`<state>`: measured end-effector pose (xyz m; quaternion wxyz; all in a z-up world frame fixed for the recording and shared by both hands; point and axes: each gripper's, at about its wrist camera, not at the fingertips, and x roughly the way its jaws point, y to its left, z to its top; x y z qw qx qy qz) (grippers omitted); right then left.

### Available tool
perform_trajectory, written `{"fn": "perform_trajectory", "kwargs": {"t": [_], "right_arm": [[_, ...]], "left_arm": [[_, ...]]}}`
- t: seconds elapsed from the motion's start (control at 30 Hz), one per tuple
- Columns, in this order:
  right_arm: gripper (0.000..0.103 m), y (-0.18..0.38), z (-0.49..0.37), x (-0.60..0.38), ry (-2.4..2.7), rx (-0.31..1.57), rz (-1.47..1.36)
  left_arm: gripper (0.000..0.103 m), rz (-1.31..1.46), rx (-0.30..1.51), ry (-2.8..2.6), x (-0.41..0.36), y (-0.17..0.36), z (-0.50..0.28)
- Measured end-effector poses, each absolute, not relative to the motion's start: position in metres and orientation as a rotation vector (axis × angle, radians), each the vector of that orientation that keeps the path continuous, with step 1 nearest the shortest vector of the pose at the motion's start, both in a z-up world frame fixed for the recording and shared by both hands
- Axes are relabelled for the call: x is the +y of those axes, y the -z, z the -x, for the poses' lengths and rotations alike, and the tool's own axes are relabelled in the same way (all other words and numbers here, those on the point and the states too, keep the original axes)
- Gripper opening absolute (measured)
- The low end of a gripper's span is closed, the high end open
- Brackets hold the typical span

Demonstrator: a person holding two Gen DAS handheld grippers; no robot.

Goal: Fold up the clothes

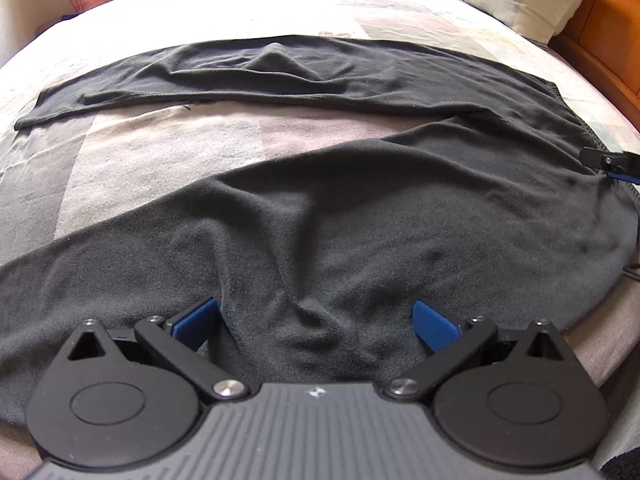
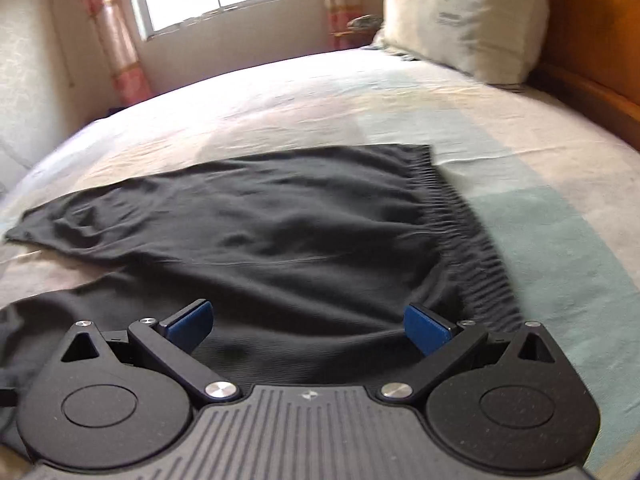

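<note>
Gaping, both grippers, left (image 1: pixel 316 320) and right (image 2: pixel 306 322), hover over black trousers (image 1: pixel 360 216) (cuffs cropped).

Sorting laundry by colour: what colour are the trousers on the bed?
Black trousers, plain, no pattern; clearest in the right wrist view.

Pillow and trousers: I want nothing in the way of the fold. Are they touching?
Apart. The right wrist view shows a wide strip of bare bedspread between the pillow and the black trousers.

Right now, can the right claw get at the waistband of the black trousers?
Probably yes. The right claw is open over the trousers, and the waistband lies bare just beside it, with nothing on top.
</note>
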<state>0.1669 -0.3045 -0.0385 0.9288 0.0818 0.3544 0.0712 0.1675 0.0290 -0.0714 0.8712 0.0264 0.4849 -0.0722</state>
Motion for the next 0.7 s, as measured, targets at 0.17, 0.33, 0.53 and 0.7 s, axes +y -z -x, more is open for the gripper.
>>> {"fn": "perform_trajectory", "kwargs": {"t": [0.17, 0.33, 0.53, 0.7], "right_arm": [[0.103, 0.051, -0.172, -0.297, -0.125, 0.749, -0.131], [0.103, 0.041, -0.159, -0.311, -0.026, 0.729, -0.087], [0.103, 0.033, -0.121, -0.319, -0.131, 0.699, -0.151], [0.103, 0.054, -0.105, -0.32, -0.063, 0.755, -0.069]], "left_arm": [[0.102, -0.066, 1.004, 0.148, 0.024, 0.064, -0.17], [0.102, -0.071, 0.986, 0.157, 0.018, 0.058, -0.165], [0.102, -0.085, 0.963, 0.207, -0.002, 0.05, -0.163], [0.102, -0.127, 0.94, 0.232, -0.018, 0.044, -0.155]]}}
